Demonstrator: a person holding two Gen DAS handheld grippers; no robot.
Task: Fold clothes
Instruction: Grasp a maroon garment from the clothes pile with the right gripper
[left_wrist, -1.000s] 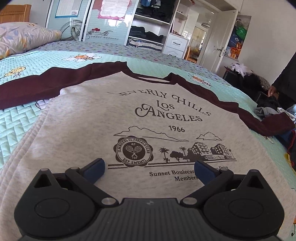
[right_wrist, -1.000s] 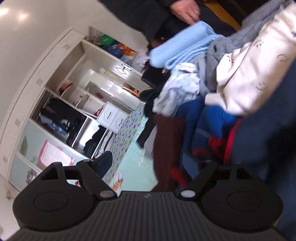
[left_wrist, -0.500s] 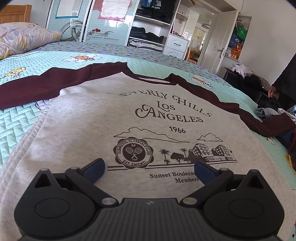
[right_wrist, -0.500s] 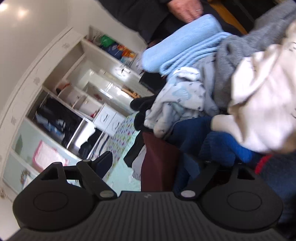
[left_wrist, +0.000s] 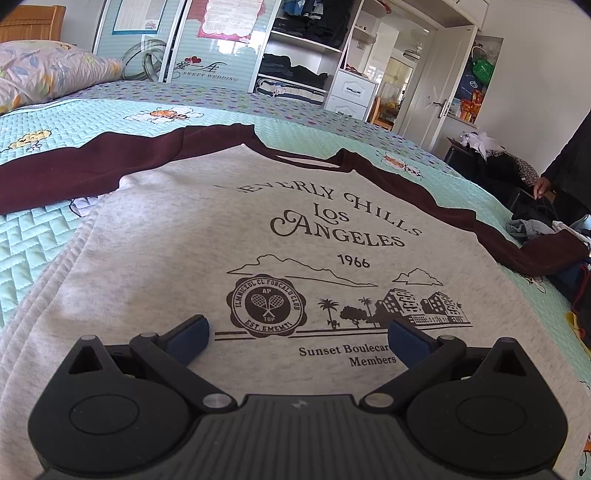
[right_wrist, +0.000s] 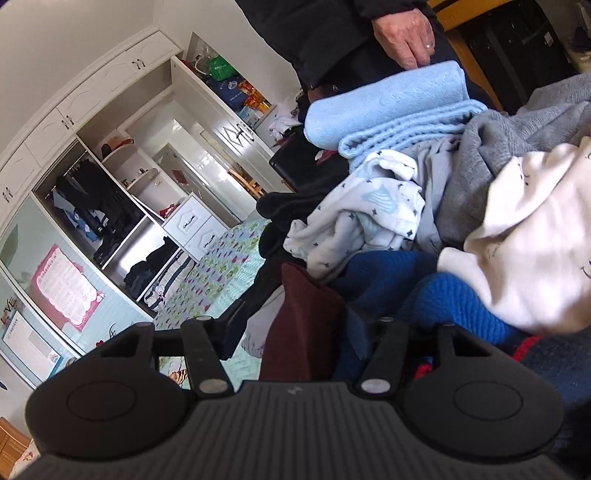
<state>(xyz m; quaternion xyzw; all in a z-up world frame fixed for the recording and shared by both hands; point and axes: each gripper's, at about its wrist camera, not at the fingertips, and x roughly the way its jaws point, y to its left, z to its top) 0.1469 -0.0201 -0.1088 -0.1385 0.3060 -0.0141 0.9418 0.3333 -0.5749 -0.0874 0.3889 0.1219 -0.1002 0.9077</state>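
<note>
A grey sweatshirt (left_wrist: 221, 229) with maroon sleeves and a "Los Angeles" print lies flat, front up, on the mint quilted bedspread (left_wrist: 33, 240). My left gripper (left_wrist: 297, 338) hovers open over its lower hem, with nothing between the fingers. The left sleeve (left_wrist: 92, 162) stretches out to the left. The right sleeve (left_wrist: 546, 254) runs to the clothes pile at the bed's right edge. In the right wrist view that maroon sleeve end (right_wrist: 306, 295) stands between the fingers of my right gripper (right_wrist: 298, 321). Its jaws are closing, and a small gap shows beside the left finger.
A pile of loose clothes lies just past the sleeve: a folded light blue towel (right_wrist: 388, 99), a white patterned garment (right_wrist: 362, 214), a grey knit (right_wrist: 498, 147), a cream top (right_wrist: 535, 236) and a blue knit (right_wrist: 443, 295). A person's hand (right_wrist: 406, 33) rests at the towel. A pillow (left_wrist: 44, 70) lies far left.
My right gripper has rolled and shifted along the pile, its jaws have narrowed, and the maroon sleeve end now stands between them. The left gripper and the sweatshirt have not moved.
</note>
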